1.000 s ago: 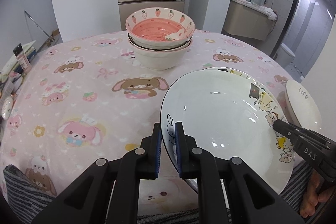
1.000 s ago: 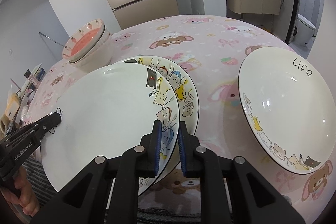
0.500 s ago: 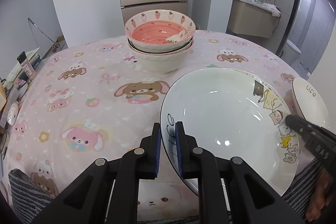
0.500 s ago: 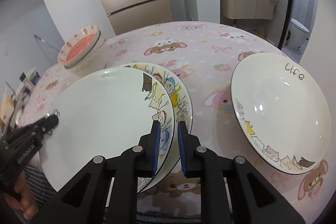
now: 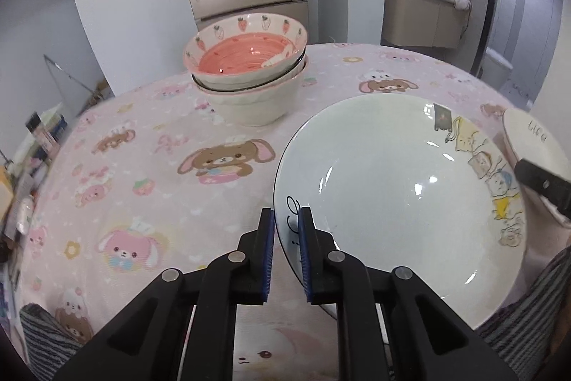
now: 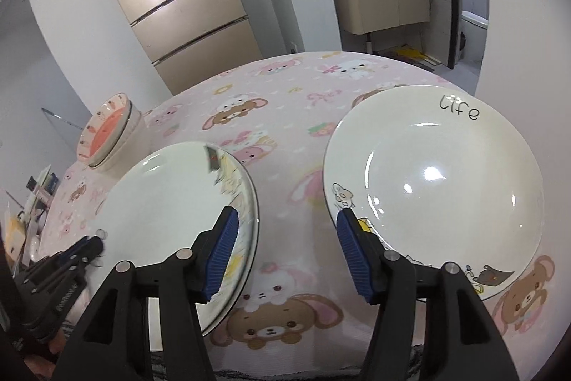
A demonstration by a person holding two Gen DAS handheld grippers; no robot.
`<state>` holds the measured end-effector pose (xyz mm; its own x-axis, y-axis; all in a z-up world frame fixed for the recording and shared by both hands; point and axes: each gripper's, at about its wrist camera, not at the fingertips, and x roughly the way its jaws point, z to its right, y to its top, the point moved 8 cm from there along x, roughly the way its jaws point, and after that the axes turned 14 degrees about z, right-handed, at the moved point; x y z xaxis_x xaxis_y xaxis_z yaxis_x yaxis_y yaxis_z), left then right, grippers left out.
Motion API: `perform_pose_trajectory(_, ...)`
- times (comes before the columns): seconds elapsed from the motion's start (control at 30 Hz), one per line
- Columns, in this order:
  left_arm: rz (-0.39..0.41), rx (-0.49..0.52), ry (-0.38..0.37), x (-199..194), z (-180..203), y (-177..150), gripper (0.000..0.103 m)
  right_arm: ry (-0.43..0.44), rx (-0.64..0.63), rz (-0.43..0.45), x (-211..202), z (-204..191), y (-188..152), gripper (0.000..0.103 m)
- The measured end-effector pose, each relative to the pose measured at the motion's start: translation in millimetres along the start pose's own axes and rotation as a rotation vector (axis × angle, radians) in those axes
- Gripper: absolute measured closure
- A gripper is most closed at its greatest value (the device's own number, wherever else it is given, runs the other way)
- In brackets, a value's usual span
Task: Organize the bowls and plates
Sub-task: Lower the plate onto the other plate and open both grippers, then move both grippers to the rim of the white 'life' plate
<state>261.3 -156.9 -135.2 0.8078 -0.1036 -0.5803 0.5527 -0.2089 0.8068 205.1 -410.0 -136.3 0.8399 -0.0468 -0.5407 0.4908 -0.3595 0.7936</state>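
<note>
**Plate held at one rim only as the right tool lets go.**

The left tool [image 5: 286, 231] is clenched on the near rim of the cartoon plate [image 5: 392, 188]; the right tool [image 6: 287, 238] has its jaws opening, with only tablecloth [image 6: 285, 116] between them, so the plate now hangs from a single grip. Whether the plate already rests on something beneath cannot be told. Risk: a glazed rim pinched at one point may pivot or slip, dropping the plate near the front edge of the bench, where it could slide off. The "Life" plate [image 6: 439, 174] lies just beside, toward the right edge; a careless swing of the right tool could knock it. The stacked bowls [image 5: 249, 74] stand well apart, toward the far edge.
</note>
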Motion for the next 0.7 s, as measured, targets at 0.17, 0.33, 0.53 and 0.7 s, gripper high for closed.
perform_pose_trajectory(0.17, 0.011, -0.006, -0.008, 0.8, -0.8, 0.4, 0.089, 0.013, -0.005, 0.002, -0.5, -3.3, -1.7, 0.046)
perform_pose_trajectory(0.33, 0.054, 0.001, -0.038, -1.7, -2.5, 1.9, 0.089, 0.021, -0.017, 0.014, -5.3, -5.3, -1.7, 0.046)
perform_pose_trajectory(0.53, 0.173, -0.019, -0.062, -24.0, -3.3, 19.8, 0.088, 0.024, -0.062, 0.056, -12.7, -12.0, 1.6, 0.044)
perform_pose_trajectory(0.7, 0.296, -0.016, -0.077, -47.6, -1.0, 32.2, 0.056, 0.027, -0.094, 0.1, -21.3, -16.7, 6.9, 0.039)
